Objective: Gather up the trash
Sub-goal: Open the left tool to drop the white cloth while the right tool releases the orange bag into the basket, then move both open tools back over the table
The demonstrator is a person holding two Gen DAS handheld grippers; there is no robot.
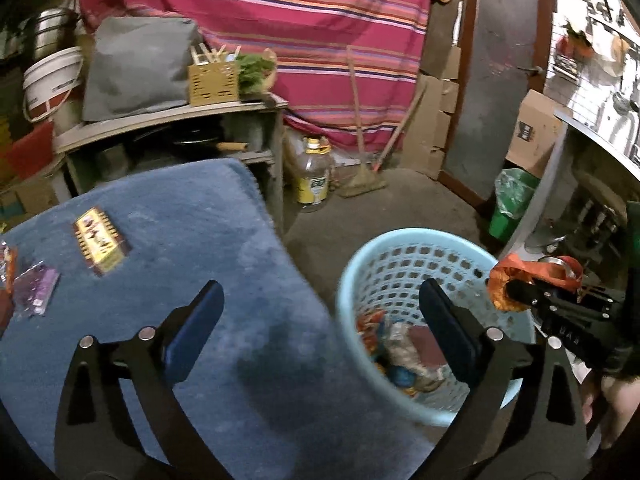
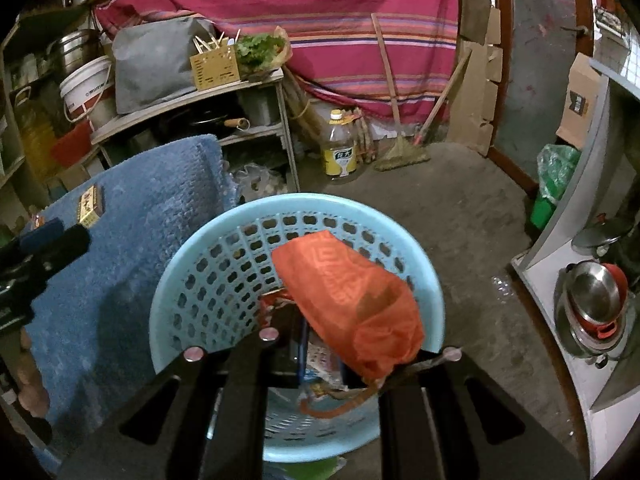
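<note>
You are holding the orange bag (image 2: 352, 304) pinched in your right gripper (image 2: 320, 356) directly over the basket (image 2: 192, 264), ready to drop it in. Your left gripper (image 1: 320, 320) is hanging wide, empty, above the blue mat (image 1: 168, 216), where wrappers (image 1: 100, 240) are waiting.

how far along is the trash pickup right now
Partly done. Several wrappers already lie inside the blue basket. The right gripper is shut on an orange bag, held above the basket. The left gripper is open and empty. A gold packet and a purple wrapper are left on the blue mat.
</note>
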